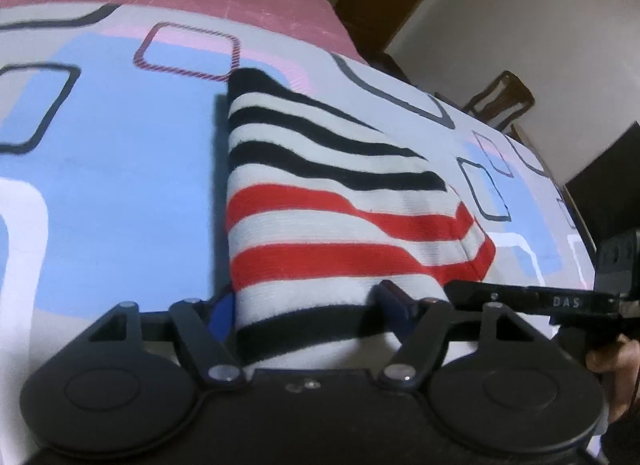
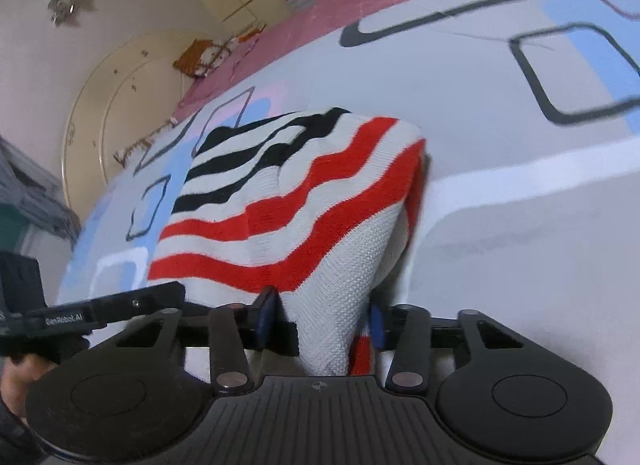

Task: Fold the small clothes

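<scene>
The striped knitted garment, white with black bands at one end and red at the other (image 1: 340,201), lies on the bed, spread over the pale bedsheet printed with blue patches and dark rounded squares (image 1: 100,185). Its near hem is lifted off the sheet and runs into both pairs of tongs.

The left tongs (image 1: 308,301) stand well apart with the black-and-white hem passing between them; from here I cannot tell whether the blue pads are actually pressing on it. The right tongs (image 2: 320,317) are closer together, with a bunched white-and-red corner gathered between the blue pads, and they look clamped on it.

The knit looks soft, light and limp. It sags and ripples wherever it is unsupported, so I would expect it to drape rather than hold a crease, and to stretch if pulled hard. It seems grippy rather than slippery. The two near corners of the hem look like the sensible places to hold, keeping the edge taut between them.

No containers are in sight in either view.
</scene>
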Motion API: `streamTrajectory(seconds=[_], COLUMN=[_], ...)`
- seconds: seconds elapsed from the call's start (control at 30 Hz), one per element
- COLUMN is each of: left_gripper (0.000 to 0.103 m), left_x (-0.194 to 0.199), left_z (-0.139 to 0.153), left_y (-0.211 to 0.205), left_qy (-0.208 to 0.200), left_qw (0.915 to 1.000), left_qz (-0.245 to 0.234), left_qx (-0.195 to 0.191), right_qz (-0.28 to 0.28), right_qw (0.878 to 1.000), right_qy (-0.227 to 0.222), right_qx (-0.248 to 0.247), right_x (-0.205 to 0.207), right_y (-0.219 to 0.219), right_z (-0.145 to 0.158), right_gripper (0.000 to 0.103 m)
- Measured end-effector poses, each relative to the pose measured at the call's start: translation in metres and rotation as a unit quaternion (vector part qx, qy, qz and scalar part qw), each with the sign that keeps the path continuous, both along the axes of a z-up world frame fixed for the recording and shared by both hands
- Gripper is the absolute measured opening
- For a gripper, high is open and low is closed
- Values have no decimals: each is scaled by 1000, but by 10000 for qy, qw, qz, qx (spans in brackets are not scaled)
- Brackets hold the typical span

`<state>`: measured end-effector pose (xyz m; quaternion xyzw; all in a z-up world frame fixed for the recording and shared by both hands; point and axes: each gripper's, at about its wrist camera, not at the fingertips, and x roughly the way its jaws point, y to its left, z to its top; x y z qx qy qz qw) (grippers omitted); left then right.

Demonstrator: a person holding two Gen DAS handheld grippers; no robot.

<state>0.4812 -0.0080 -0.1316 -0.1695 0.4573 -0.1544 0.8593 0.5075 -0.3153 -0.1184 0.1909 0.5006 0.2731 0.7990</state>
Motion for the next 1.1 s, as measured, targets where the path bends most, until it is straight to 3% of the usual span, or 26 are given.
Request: streamTrajectory(seconds=[0.2,0.5,0.8,1.0,1.1], left_gripper=[46,44,44,44,44], left_x=[-10,-39,-67,-76,-72], left_z=[14,48,66,61,48], left_y=[-3,36,138,202,229], left_qy=[-388,-778,-771,-607,-452], left_qw=[9987,9952,9954,9961,9975], left_qz=[-237,-498,-270,-228,-289], left_qx=[213,324,501,603,456], right_qz=[17,184,429,630,637], right_qw=[9956,9862,9876,9904,9925], right_qy=[-629,-1206,-1243,-1035,-847], right_qx=[-688,-1119,-854,-669,-615], right_x=[-24,-53,-72,-78,-77], right_y=[18,87,193,262,289], right_z=[22,65,74,62,50], right_gripper=[35,34,34,34,34])
